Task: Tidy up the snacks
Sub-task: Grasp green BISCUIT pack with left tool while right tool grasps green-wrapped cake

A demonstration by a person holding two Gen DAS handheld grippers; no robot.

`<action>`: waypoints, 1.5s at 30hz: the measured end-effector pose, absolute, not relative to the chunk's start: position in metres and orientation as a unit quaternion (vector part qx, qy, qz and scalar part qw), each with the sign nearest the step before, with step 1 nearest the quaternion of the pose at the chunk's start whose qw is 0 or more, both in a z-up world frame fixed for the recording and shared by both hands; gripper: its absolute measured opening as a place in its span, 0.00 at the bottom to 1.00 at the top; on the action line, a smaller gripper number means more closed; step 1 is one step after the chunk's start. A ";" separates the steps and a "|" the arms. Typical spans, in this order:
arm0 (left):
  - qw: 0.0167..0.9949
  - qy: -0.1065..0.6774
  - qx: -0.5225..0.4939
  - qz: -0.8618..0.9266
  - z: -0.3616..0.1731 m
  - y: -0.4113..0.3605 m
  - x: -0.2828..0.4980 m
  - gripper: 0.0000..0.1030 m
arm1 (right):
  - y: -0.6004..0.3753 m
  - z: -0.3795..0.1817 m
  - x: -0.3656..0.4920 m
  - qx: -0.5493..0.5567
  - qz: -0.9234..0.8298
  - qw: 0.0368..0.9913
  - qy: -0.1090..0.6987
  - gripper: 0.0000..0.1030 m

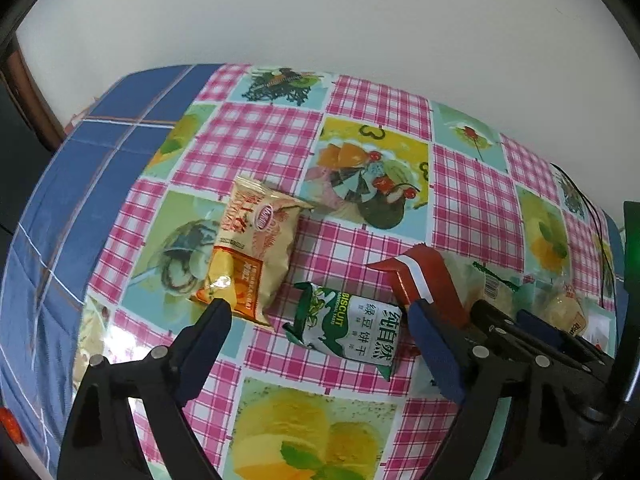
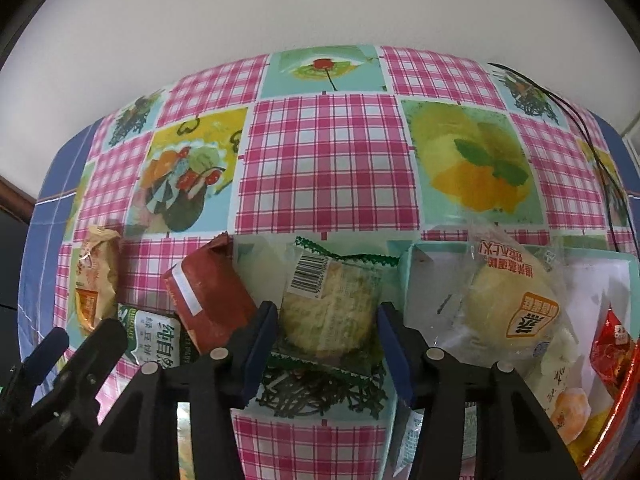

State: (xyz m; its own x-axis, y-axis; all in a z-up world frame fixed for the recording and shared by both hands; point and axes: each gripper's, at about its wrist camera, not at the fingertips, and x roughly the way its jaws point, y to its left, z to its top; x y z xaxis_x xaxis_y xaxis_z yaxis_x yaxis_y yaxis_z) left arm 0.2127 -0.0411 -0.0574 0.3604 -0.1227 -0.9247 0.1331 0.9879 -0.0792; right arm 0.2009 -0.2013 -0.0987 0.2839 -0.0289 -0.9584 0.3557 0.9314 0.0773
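Note:
In the left wrist view my left gripper (image 1: 320, 332) is open above the table, with the green-and-white biscuit pack (image 1: 348, 324) lying between its fingers. An orange chip bag (image 1: 252, 252) lies to its left and a red pack (image 1: 424, 276) to its right. In the right wrist view my right gripper (image 2: 326, 320) is open with its pads on either side of a clear-wrapped pastry (image 2: 328, 308) with green edging, which lies on the table. The red pack (image 2: 208, 300), biscuit pack (image 2: 154, 336) and chip bag (image 2: 96, 280) lie to the left.
A pale box (image 2: 416, 280) at the right holds a wrapped bun (image 2: 516, 300). A red foil snack (image 2: 612, 348) and other wrapped snacks lie at the far right. A black cable (image 2: 600, 168) runs along the table's right side. A checked pink tablecloth (image 2: 328, 160) covers the table.

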 end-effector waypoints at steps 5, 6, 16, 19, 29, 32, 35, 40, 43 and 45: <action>0.815 0.572 -0.009 -0.089 -0.067 -0.042 0.215 0.82 | -0.201 -0.099 0.200 0.135 -0.114 0.792 0.585 0.53; 0.813 0.575 -0.007 -0.088 -0.070 -0.042 0.215 0.81 | -0.201 -0.099 0.200 0.133 -0.112 0.792 0.585 0.52; 0.796 0.594 -0.049 -0.105 -0.088 -0.037 0.221 0.75 | -0.204 -0.098 0.201 0.131 -0.095 0.788 0.593 0.52; 0.799 0.593 -0.037 -0.097 -0.088 -0.039 0.221 0.75 | -0.200 -0.099 0.201 0.121 -0.103 0.789 0.593 0.52; 0.796 0.597 -0.032 -0.092 -0.090 -0.039 0.221 0.74 | -0.190 -0.100 0.195 0.083 -0.102 0.801 0.584 0.51; 0.794 0.600 -0.031 -0.094 -0.092 -0.041 0.223 0.74 | -0.190 -0.099 0.190 0.082 -0.099 0.803 0.582 0.51; 0.793 0.600 -0.037 -0.096 -0.092 -0.040 0.224 0.74 | -0.189 -0.099 0.187 0.080 -0.096 0.803 0.582 0.51; 0.793 0.601 -0.021 -0.103 -0.093 -0.047 0.222 0.74 | -0.184 -0.099 0.180 0.076 -0.088 0.804 0.584 0.51; 0.793 0.602 -0.009 -0.098 -0.095 -0.051 0.222 0.74 | -0.183 -0.099 0.178 0.076 -0.086 0.804 0.584 0.51; 0.794 0.601 0.000 -0.096 -0.096 -0.054 0.222 0.74 | -0.183 -0.099 0.177 0.077 -0.086 0.803 0.584 0.51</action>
State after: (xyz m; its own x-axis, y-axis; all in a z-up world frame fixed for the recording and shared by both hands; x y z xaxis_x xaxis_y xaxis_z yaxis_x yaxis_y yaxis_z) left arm 0.2220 -0.0543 -0.0958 0.2597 -0.1517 -0.9537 0.1525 0.9816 -0.1147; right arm 0.1775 -0.1830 -0.0994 0.3021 -0.0485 -0.9520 0.2275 0.9735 0.0226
